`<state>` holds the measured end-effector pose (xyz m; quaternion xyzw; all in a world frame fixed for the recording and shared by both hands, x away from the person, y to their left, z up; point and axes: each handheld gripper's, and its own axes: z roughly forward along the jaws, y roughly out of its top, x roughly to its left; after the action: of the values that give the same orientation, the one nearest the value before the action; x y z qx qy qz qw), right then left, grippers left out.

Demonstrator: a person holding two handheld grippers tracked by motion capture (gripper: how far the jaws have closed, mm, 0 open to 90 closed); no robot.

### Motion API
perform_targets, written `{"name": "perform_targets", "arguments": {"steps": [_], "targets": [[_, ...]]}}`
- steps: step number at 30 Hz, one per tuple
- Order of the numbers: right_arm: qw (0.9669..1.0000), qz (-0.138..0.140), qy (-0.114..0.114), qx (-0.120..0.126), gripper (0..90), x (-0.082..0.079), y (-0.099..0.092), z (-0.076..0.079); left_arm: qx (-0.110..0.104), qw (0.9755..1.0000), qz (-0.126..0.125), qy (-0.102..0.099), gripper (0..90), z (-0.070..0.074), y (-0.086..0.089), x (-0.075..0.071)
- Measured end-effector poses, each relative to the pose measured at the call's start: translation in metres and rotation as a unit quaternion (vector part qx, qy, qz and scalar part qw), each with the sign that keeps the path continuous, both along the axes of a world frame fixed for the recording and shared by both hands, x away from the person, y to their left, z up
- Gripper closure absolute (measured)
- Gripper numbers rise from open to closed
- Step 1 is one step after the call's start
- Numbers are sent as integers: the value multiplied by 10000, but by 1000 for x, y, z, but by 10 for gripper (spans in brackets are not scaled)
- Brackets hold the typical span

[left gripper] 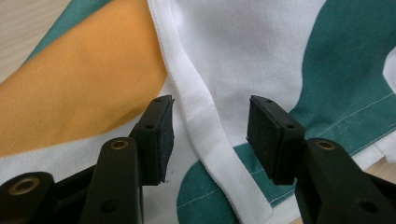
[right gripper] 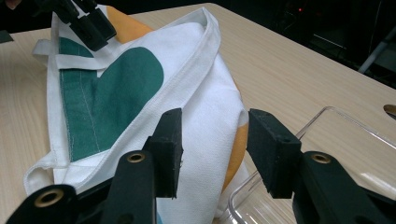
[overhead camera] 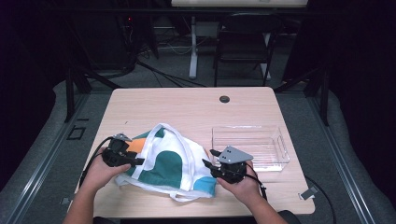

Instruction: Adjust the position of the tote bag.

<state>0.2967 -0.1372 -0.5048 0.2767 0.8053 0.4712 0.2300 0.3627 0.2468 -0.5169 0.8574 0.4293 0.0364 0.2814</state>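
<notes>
Two hands come in at the near edge of the bench (overhead camera: pixel 187 105), each carrying a tool. No writing can be read anywhere. The cloth bag (overhead camera: pixel 170 163), white with green, orange and blue patches, lies crumpled on the pale wood. At the bag's left edge, the left tool (overhead camera: pixel 133 161) stands spread over a white strap (left gripper: pixel 205 126), pinching nothing. At the bag's right edge, the right tool (overhead camera: pixel 211 157) is also spread, empty. Right of the bag sits a clear tray (overhead camera: pixel 280 144). Beyond the bag, the room is dark, with a chair (overhead camera: pixel 245 42).
</notes>
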Motion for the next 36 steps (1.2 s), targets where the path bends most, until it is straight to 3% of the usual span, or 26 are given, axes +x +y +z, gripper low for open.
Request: {"name": "perform_targets", "arguments": {"steps": [8, 18, 24, 36], "targets": [[10000, -12, 51, 63, 556, 2, 1, 0, 42, 9997, -37, 235, 493, -3, -1, -2], [9999, 13, 94, 87, 556, 5, 2, -1, -12, 9997, 144, 180, 484, -10, 2, -1], [9999, 45, 98, 106, 557, 4, 3, -1, 127, 9998, 88, 119, 504, -14, -3, 2], [9999, 24, 88, 100, 557, 1, 0, -2, -75, 9996, 65, 260, 513, -16, -7, 11]]}}
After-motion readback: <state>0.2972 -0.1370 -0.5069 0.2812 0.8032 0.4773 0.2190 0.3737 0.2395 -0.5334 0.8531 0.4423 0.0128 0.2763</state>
